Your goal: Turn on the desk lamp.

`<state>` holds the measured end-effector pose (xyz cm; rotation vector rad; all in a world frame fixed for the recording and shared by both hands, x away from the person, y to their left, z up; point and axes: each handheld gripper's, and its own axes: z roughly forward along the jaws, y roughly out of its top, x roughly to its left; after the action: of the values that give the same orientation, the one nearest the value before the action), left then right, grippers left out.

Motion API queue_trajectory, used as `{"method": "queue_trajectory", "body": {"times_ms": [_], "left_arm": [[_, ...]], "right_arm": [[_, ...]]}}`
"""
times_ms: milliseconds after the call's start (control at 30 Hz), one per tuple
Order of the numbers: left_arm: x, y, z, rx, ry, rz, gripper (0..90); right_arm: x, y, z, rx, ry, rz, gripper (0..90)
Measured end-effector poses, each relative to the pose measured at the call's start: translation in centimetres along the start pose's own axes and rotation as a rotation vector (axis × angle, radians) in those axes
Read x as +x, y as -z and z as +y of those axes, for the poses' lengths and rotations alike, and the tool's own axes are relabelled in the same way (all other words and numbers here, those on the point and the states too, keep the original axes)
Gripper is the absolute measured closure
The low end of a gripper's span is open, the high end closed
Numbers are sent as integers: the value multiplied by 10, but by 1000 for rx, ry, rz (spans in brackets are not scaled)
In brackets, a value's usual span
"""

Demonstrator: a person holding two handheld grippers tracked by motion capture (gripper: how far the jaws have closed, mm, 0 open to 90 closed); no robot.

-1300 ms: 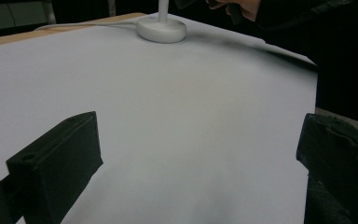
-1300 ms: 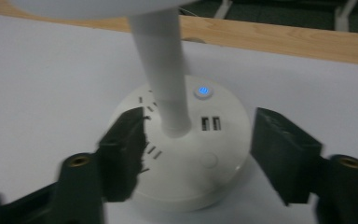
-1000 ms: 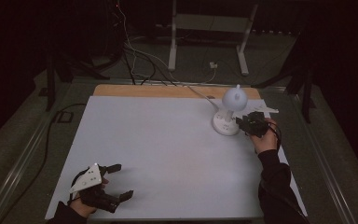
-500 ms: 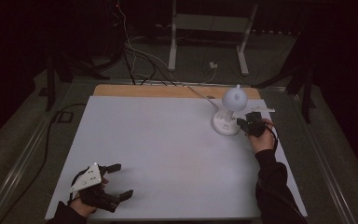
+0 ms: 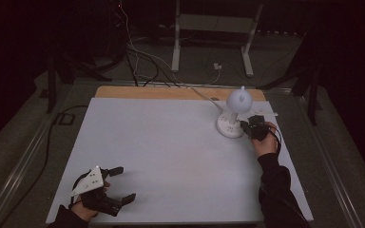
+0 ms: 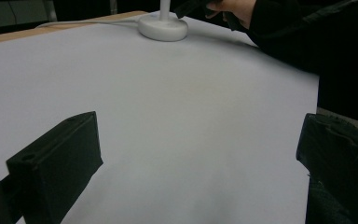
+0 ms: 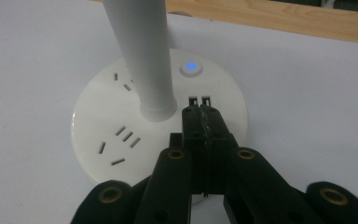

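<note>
Here, the white bench (image 5: pixel 171 156) carries a white desk lamp (image 5: pixel 233 114) near its far right corner; the lamp's round base (image 7: pixel 158 116) bears socket slots and a lit blue button (image 7: pixel 191 66), and a white stem (image 7: pixel 140 56) rises from the base. The right gripper (image 7: pixel 204 114) rests over the near edge of the base, its fingers (image 7: pixel 192 122) pressed together with nothing between them, tips just short of two small ports beside the button. Compared with the earlier frames, the right gripper (image 5: pixel 255 127) sits slightly nearer the base, while the left gripper (image 5: pixel 116 185) has stayed at the near left corner of the bench. Its fingers (image 6: pixel 58 158) stand wide apart and empty above the bare surface. No brand, label or legible writing can be made out on the lamp or the grippers.
</note>
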<state>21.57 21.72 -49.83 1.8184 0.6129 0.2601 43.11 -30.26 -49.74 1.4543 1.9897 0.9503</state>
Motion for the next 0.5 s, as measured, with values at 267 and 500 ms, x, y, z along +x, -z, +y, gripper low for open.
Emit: {"method": "queue_trajectory", "body": {"times_ms": [267, 500], "left_arm": [[0, 0, 0, 5, -2, 2, 5], [0, 0, 0, 8, -3, 3, 5]], "right_arm": [[1, -1, -3, -9, -2, -5, 900], [1, -3, -5, -12, -1, -12, 900]]}}
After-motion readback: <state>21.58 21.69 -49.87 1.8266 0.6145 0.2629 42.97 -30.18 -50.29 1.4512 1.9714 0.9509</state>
